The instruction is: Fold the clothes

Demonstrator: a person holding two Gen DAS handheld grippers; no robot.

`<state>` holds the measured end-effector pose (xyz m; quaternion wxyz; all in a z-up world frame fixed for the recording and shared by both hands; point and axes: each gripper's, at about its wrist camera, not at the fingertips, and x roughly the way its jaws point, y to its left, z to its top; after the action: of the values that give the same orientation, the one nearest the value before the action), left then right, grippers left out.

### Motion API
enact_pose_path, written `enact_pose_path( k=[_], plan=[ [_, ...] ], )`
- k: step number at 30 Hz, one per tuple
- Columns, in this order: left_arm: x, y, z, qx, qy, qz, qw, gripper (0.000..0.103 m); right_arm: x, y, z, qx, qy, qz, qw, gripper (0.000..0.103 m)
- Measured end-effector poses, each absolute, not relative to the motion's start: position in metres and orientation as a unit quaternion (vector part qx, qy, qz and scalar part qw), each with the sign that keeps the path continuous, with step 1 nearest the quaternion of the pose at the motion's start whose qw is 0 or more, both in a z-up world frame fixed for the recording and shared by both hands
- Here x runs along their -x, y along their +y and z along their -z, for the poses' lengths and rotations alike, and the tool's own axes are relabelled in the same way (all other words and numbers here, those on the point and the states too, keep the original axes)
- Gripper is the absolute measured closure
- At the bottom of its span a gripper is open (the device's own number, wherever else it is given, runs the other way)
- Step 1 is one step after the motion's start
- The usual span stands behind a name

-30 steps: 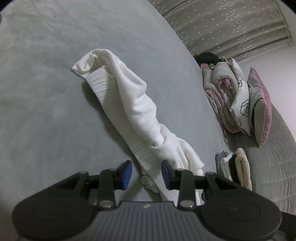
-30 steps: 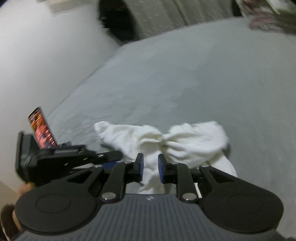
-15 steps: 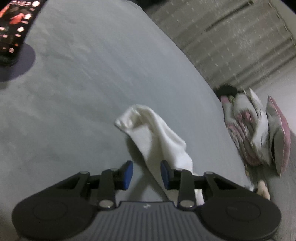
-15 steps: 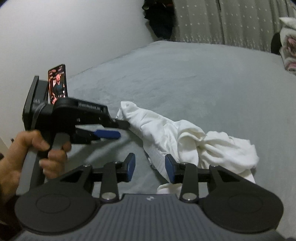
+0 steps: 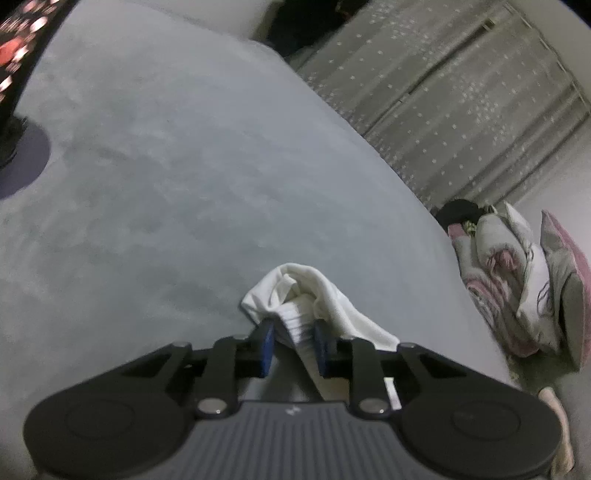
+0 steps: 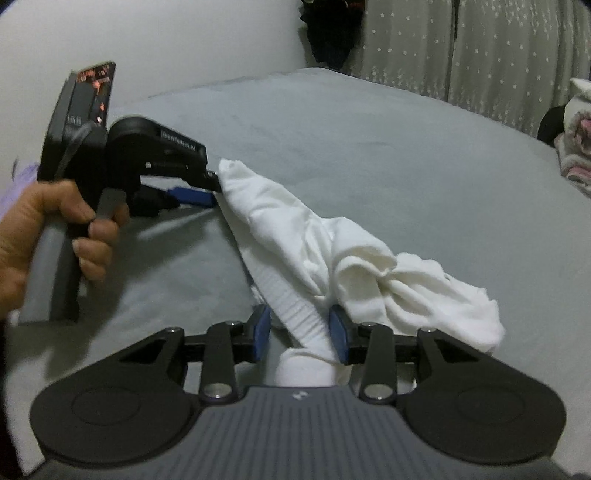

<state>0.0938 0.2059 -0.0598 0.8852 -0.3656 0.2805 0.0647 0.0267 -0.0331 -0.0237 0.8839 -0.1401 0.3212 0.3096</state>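
Observation:
A crumpled white garment (image 5: pixel 295 284) (image 6: pixel 295 229) with a ribbed hem lies stretched across the grey bed (image 5: pixel 184 166) (image 6: pixel 369 129). My left gripper (image 5: pixel 293 345) has its blue pads drawn in on the ribbed end of the garment. In the right wrist view the left gripper (image 6: pixel 208 188) holds that end slightly off the bed, with a person's hand (image 6: pixel 37 229) squeezing its handle. My right gripper (image 6: pixel 300 334) stands open, and the ribbed hem runs between its fingers without being pinched.
Pink and grey pillows and bedding (image 5: pixel 517 277) are piled at the bed's far right. A star-patterned curtain (image 5: pixel 443 92) (image 6: pixel 480 48) hangs behind, with dark clothing (image 6: pixel 332 33) beside it. A lit phone (image 6: pixel 96 88) is mounted on the left gripper.
My right gripper opened from a narrow gap and drew back along the hem. My left gripper moved up to the garment's far end and narrowed its fingers onto it, lifting that end.

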Motion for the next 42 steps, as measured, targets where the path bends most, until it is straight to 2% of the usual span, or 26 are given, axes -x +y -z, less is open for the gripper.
enact_pose_path(
  k=[4, 8, 18, 23, 28, 39, 42],
  plan=[
    [-0.097, 0.205, 0.056, 0.339, 0.285, -0.058, 0.895, 0.094, -0.025, -0.03, 0.031, 0.165, 0.309, -0.303, 0.886, 0.068],
    [-0.098, 0.206, 0.052, 0.314, 0.29, -0.048, 0.903, 0.101, -0.021, -0.028, 0.026, 0.159, 0.316, -0.304, 0.885, 0.078],
    [-0.076, 0.235, 0.037, 0.286, 0.3, -0.001, 0.91, 0.101, -0.014, -0.039, -0.002, 0.008, 0.385, -0.38, 0.841, 0.085],
    [-0.067, 0.242, 0.028, 0.256, 0.305, 0.006, 0.917, 0.101, -0.009, -0.028, 0.003, -0.056, 0.425, -0.418, 0.801, 0.085],
    [-0.064, 0.247, 0.019, 0.236, 0.305, 0.001, 0.923, 0.101, -0.003, 0.001, 0.009, -0.075, 0.443, -0.448, 0.773, 0.086],
    [-0.045, 0.255, -0.009, 0.195, 0.236, -0.058, 0.95, 0.101, 0.004, 0.061, 0.025, -0.128, 0.454, -0.494, 0.731, 0.09],
    [-0.046, 0.256, -0.01, 0.188, 0.246, -0.062, 0.949, 0.1, 0.001, 0.072, 0.029, -0.132, 0.449, -0.495, 0.732, 0.09]
  ],
)
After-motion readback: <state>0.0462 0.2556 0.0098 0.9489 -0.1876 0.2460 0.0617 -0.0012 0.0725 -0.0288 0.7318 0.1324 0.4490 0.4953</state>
